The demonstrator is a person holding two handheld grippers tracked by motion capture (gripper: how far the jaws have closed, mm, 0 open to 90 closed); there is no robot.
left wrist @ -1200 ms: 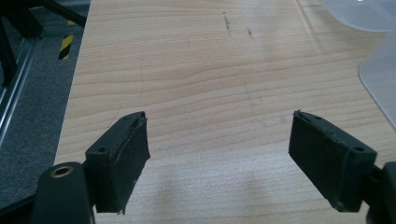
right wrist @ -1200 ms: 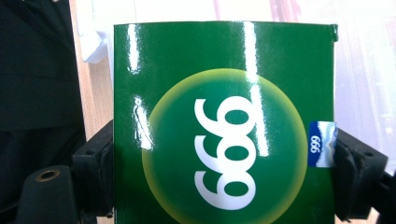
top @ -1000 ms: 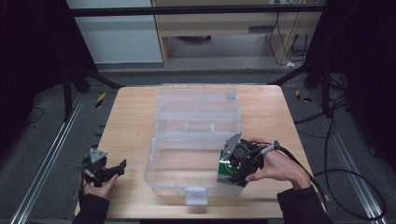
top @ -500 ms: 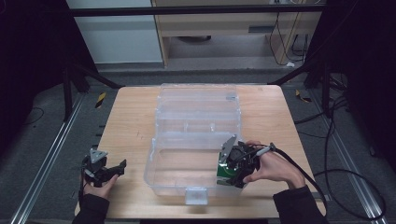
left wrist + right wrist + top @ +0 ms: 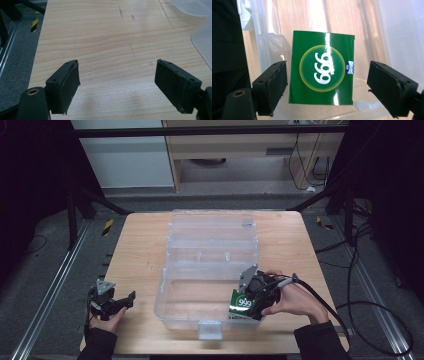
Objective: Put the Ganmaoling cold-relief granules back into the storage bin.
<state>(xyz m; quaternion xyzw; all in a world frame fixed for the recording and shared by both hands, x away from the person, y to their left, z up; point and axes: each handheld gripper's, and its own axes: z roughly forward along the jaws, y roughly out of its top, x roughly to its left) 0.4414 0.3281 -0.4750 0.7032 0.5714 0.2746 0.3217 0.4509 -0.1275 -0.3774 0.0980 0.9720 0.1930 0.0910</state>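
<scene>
A green box marked "999" (image 5: pixel 244 304) stands in the near right corner of a clear plastic container (image 5: pixel 165 292) on the wooden table (image 5: pixel 135 255). My right gripper (image 5: pixel 252 295) is right at it, held over the container's right wall. In the right gripper view the green box (image 5: pixel 322 67) sits upright between the jaws of my right gripper (image 5: pixel 328 65), which is open; the left jaw is close to the box and the right jaw stands clear of it. My left gripper (image 5: pixel 114 301) rests open at the table's near left. Bare wood lies between its jaws (image 5: pixel 117 62).
The container's lid (image 5: pixel 212 227) lies open toward the far side. A latch tab (image 5: pixel 210 329) sticks out at its near wall. The container's edge (image 5: pixel 203 37) shows at the right of the left gripper view. Floor rails and cables flank the table.
The right gripper and the green box have come down and slightly nearer, into the container's near right corner. The left gripper has stayed put.
</scene>
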